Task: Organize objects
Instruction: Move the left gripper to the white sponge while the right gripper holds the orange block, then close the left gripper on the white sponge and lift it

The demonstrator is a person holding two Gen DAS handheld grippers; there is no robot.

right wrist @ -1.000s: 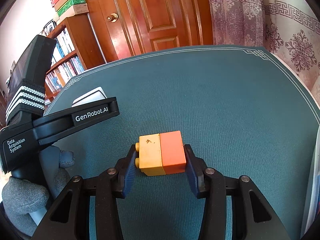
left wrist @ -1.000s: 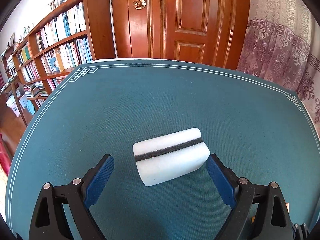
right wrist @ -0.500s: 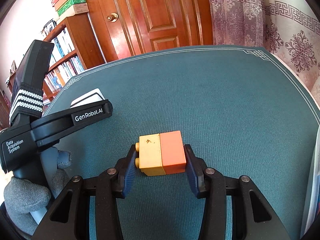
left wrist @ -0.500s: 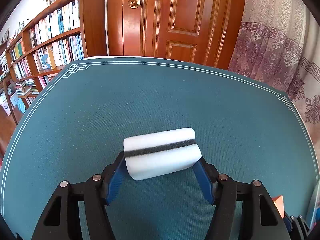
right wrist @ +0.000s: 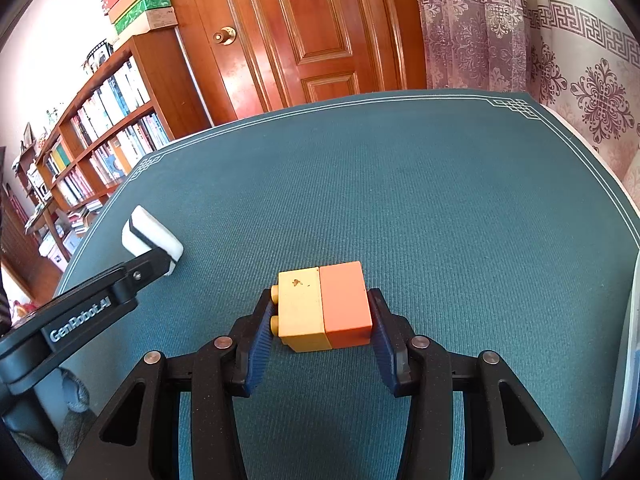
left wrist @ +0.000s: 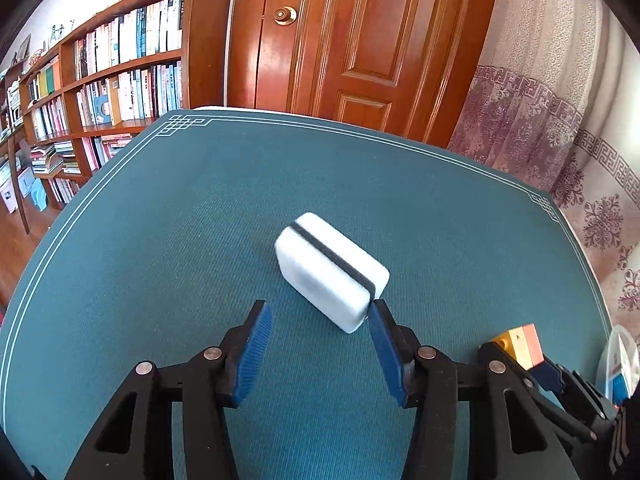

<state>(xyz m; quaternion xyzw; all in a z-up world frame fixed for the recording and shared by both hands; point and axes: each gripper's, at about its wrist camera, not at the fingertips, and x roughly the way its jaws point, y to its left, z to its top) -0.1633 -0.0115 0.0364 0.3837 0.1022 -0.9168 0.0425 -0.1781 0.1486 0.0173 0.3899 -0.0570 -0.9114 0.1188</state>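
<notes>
A white sponge block with a black stripe [left wrist: 331, 270] lies turned at an angle on the teal table mat [left wrist: 160, 240]. My left gripper [left wrist: 320, 316] is open; only its right finger [left wrist: 382, 344] touches the sponge's near corner. The sponge also shows in the right wrist view [right wrist: 150, 236], behind the left gripper's arm. My right gripper [right wrist: 320, 322] is shut on a joined yellow and orange brick [right wrist: 324, 306], which rests on or just above the mat. That brick shows at the right edge of the left wrist view [left wrist: 520, 344].
A wooden door [left wrist: 360, 40] and a bookshelf [left wrist: 100, 80] stand beyond the table's far edge. A patterned curtain [right wrist: 520, 40] hangs at the right. A white object [left wrist: 620, 360] sits at the table's right edge.
My left gripper, shut on the sponge half a second ago, has opened. The sponge has swung round to lie diagonally, touching only the right finger. My right gripper keeps its hold on the brick.
</notes>
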